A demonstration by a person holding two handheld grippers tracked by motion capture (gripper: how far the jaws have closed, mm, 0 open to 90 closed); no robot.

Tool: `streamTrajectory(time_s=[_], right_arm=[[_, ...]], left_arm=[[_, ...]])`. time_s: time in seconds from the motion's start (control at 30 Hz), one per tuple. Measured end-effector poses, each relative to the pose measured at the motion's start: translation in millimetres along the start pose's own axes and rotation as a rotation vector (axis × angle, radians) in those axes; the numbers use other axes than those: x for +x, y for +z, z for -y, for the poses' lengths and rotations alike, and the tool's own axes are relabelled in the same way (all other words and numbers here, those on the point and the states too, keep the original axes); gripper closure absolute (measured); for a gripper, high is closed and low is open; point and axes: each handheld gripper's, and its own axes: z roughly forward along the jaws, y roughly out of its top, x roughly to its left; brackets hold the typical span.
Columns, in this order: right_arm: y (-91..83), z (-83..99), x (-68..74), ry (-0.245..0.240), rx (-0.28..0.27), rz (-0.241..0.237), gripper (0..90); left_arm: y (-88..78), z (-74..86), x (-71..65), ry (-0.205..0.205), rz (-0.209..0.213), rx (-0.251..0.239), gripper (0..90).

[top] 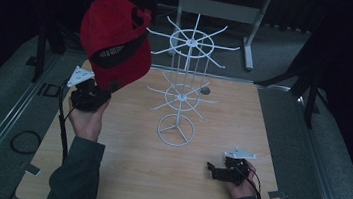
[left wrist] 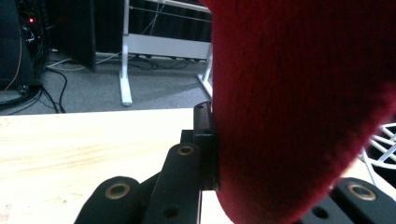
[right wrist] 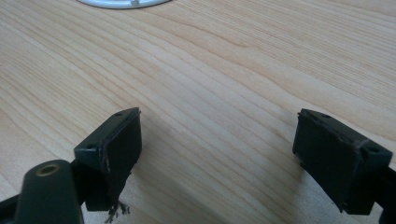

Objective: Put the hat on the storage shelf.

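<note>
Two black jaws of the right gripper [right wrist: 217,154] stood nearest the lens in the right gripper view, set wide apart with nothing between them. Bare light wood-grain table top [right wrist: 224,79] lay between and beyond the jaws, and the rim of a white metal ring base [right wrist: 122,3] showed well ahead of the left jaw. Frayed threads hung from the lower edge of that jaw's pad.

From the high view, the right gripper [top: 212,170] rested low over the near right part of the table [top: 120,173], its jaws pointing toward the person's left. The right hand [top: 241,183] gripped it from behind, with the grey three-cornered plate on top.

The left gripper [top: 108,87] was raised off the table, jaws pointing up and away from the person. The left hand [top: 87,118] held it from below, the forearm in a dark green sleeve [top: 78,174] rising steeply.

The jaws of the left gripper were closed on the lower edge of a red fabric baseball cap [top: 116,40]. The cap hung above the jaws, just to the left of a white wire rotating display rack with radiating hooks [top: 184,80]. White lettering on the cap's dark band was too small to read.

In the left gripper view, the red cap [left wrist: 303,107] pressed directly against the inner face of the left jaw and covered the right jaw's pad.
</note>
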Motion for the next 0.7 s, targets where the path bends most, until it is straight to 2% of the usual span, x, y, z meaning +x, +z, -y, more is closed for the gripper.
streamTrajectory(time_s=[0.7], right_arm=[[-0.1, 0.0, 0.0, 0.000, 0.001, 0.000, 15.3]], left_arm=[[-8.7, -13.3, -5.0, 0.011, 0.021, -0.031, 85.9]])
